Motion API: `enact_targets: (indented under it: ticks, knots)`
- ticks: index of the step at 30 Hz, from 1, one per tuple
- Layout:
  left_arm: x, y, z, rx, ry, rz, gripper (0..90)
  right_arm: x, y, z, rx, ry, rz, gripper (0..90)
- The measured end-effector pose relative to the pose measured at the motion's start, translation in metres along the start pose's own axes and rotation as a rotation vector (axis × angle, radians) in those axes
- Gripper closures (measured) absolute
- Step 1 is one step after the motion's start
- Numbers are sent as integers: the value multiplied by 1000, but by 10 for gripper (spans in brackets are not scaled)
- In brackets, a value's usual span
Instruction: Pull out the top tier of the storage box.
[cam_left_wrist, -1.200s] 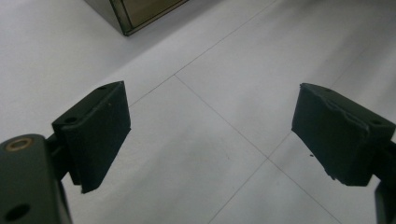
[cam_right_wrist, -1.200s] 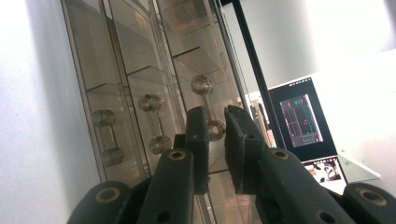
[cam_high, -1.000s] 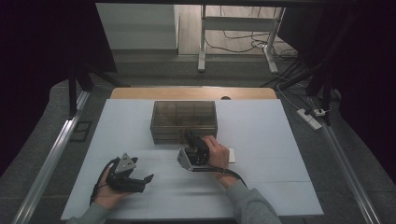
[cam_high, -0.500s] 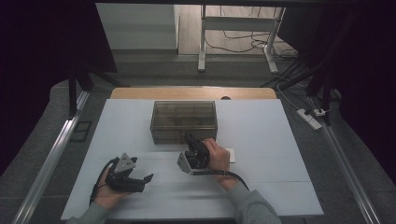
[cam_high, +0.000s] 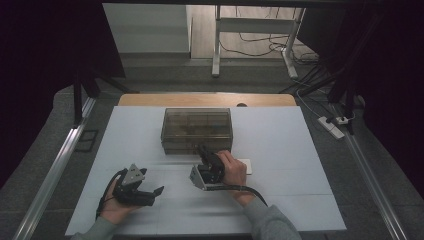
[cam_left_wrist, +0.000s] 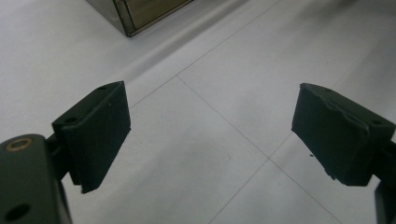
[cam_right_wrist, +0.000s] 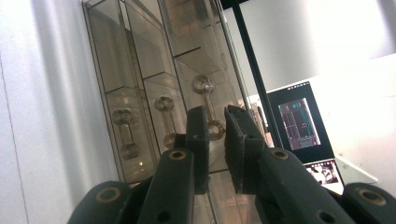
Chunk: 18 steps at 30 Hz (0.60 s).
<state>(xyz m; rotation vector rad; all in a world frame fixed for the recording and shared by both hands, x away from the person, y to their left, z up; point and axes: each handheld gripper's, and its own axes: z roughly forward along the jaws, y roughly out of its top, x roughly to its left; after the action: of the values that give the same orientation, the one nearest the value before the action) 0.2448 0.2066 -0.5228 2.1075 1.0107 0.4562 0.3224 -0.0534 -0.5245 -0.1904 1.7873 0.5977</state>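
Your right gripper (cam_right_wrist: 215, 135) has its jaws nearly together at a drawer handle (cam_right_wrist: 208, 105) of the clear drawer box (cam_high: 196, 130) mid-frame; whether they pinch it you cannot tell. Your left gripper (cam_left_wrist: 210, 135) rests released, lower left. Next, likely pull that drawer straight out.

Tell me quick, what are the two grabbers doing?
Left gripper: open, holding nothing, over the table.
Right gripper: jaws nearly shut at a drawer handle of the clear drawer box; grip unclear.
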Motion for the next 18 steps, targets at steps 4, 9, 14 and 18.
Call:
enact_targets:
  ticks: [4, 9, 14, 18]
  knots:
    - [0, 0, 0, 0, 0, 1, 117, 0, 0, 0, 1, 1, 2, 796]
    - [0, 0, 0, -1, 0, 1, 117, -1, 0, -1, 11, 9, -2, 796]
    - [0, 0, 0, -1, 0, 2, 117, -2, 0, 0, -3, 12, 16, 793]
    - [0, 0, 0, -2, 0, 1, 117, -3, 0, 0, -4, 26, 34, 786]
